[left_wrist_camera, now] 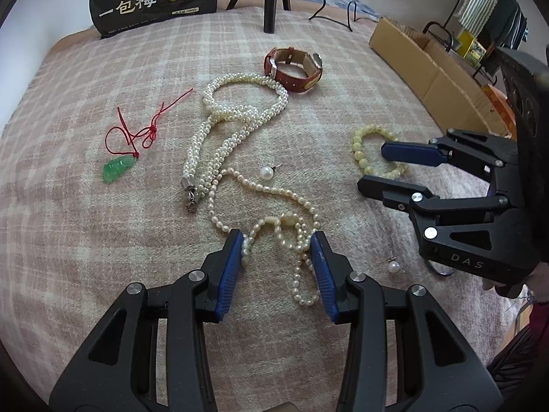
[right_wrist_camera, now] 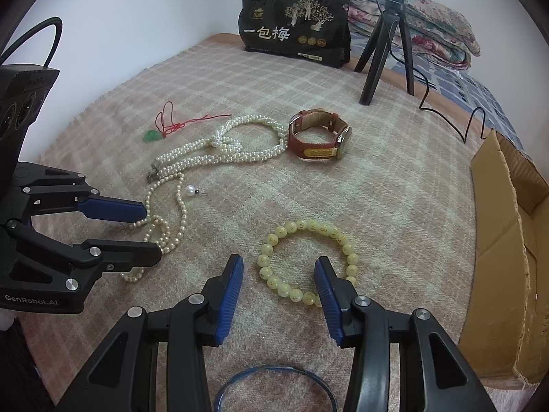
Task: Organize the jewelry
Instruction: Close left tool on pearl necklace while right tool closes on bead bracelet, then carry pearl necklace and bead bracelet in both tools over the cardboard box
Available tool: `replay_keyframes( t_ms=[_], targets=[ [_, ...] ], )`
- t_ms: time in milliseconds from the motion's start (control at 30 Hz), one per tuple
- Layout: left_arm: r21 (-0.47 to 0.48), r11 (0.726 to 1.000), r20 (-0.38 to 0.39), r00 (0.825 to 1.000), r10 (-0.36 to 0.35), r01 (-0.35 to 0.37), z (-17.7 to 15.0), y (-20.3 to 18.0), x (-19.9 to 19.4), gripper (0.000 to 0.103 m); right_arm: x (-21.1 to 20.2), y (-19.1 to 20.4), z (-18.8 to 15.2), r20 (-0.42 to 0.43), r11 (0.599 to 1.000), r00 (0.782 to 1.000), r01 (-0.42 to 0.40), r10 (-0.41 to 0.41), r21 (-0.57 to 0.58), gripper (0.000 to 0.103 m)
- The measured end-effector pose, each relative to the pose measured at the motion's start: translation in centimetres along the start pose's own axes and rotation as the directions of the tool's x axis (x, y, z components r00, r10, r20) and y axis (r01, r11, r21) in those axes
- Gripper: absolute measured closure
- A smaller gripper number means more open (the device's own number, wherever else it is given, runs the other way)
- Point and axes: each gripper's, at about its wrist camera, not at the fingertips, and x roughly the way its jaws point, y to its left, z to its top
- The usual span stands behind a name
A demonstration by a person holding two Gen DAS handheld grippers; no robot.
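Observation:
On the plaid blanket lies a thin pearl necklace (left_wrist_camera: 274, 192). Its bunched loops sit between the blue pads of my left gripper (left_wrist_camera: 278, 240), which stands open around them, the loops loose. A yellow bead bracelet (right_wrist_camera: 302, 226) lies flat to the right. My right gripper (right_wrist_camera: 279, 274) is open over it, one pad outside the ring and the other inside, with the near arc of beads between them. Each gripper also shows in the other's view, the left gripper (right_wrist_camera: 151, 233) and the right gripper (left_wrist_camera: 370, 166).
Further back lie a thick twisted pearl necklace (left_wrist_camera: 240, 110), a red-strap watch (left_wrist_camera: 295, 68), a green pendant on red cord (left_wrist_camera: 118, 168) and two pearl earrings (left_wrist_camera: 266, 172). A cardboard box (right_wrist_camera: 497, 240) stands at the right; a black bag (right_wrist_camera: 295, 34) and a tripod (right_wrist_camera: 384, 41) behind. A blue ring (right_wrist_camera: 274, 370) lies near.

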Motion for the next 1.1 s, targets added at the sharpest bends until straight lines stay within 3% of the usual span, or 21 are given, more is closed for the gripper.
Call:
replay_keyframes(
  t_ms=[100,233,333,567,633,1100],
  targets=[
    [-0.004,1.000,-0.004,1.000,0.007,-0.007,0.1,0.1,0.1,0.071,0.3,-0.2,0.2,-0.004,1.000,1.000,-0.004,0.004,0.006,0.058],
    [-0.017,1.000,-0.003,1.000,0.006,-0.007,0.3,0.6,0.2,0.087,0.6,0.1,0.3,-0.017,1.000,1.000,0.008,-0.008,-0.008,0.058],
    [-0.034,0.999,-0.005,1.000,-0.007,0.007,0.3,1.0,0.1,0.092,0.6,0.3,0.3,-0.021,1.000,1.000,0.004,-0.004,-0.017,0.064],
    [-0.066,0.997,0.004,1.000,-0.031,0.031,0.1,1.3,-0.8,0.097,0.3,0.8,0.5,-0.033,0.999,0.999,0.021,-0.022,-0.030,0.094],
    [-0.074,0.997,0.014,0.999,-0.031,0.032,0.1,1.4,-1.2,0.097,0.2,0.8,0.5,-0.035,0.999,0.999,0.024,-0.025,-0.032,0.097],
    [-0.113,0.992,0.148,0.988,-0.034,0.051,0.3,2.2,-6.7,0.098,-3.5,1.0,1.7,0.062,0.999,0.997,0.045,-0.046,0.014,0.098]
  ],
)
